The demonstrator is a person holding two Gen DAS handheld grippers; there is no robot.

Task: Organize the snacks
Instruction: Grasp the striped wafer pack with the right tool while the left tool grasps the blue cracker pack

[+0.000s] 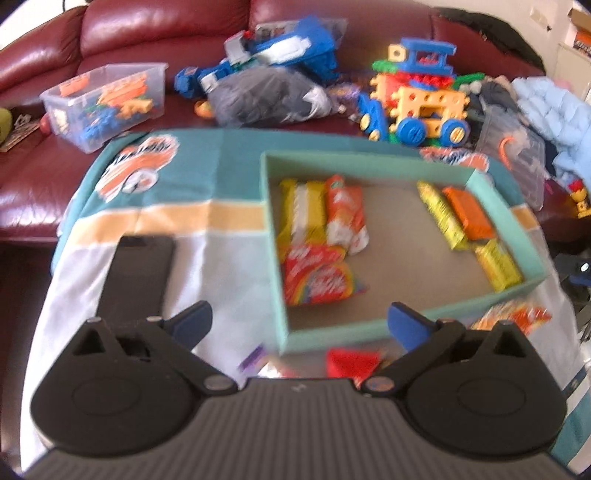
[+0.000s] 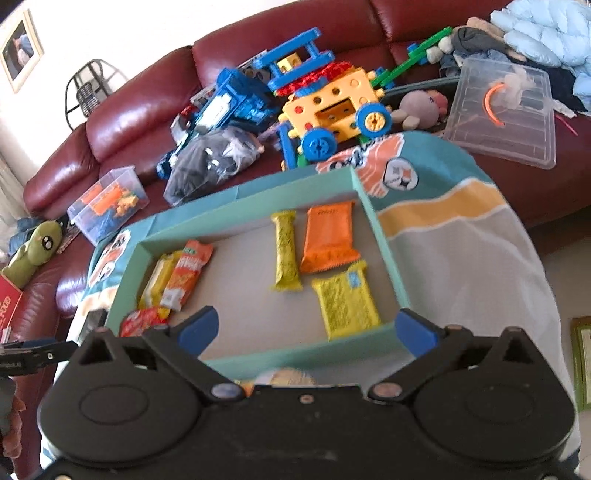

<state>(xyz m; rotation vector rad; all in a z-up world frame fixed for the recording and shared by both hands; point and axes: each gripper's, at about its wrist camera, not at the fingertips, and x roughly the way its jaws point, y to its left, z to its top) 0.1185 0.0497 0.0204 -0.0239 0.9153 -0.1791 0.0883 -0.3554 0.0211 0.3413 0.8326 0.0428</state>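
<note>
A shallow teal box (image 1: 274, 236) (image 2: 384, 236) lies on a cloth-covered table and holds several snack packs. On its left side lie yellow and orange-white packs (image 1: 325, 214) (image 2: 177, 277) and a red rainbow bag (image 1: 317, 277) (image 2: 142, 321). On its right side lie a yellow bar (image 2: 286, 254), an orange pack (image 2: 328, 236) (image 1: 467, 212) and a yellow pack (image 2: 347, 299) (image 1: 496, 264). My left gripper (image 1: 299, 325) hangs open and empty over the box's near edge. My right gripper (image 2: 306, 328) is open and empty too. Loose snacks lie in front of the box: a red pack (image 1: 351, 360), an orange bag (image 1: 513, 317) and a purple piece (image 1: 253, 356).
A black phone (image 1: 138, 273) lies on the cloth left of the box. Behind the table a red leather sofa (image 1: 147, 33) carries plastic toy vehicles (image 1: 417, 99) (image 2: 332, 99), a clear bin of toys (image 1: 107, 103) (image 2: 107, 203), a clear lid (image 2: 502, 110) and clothes.
</note>
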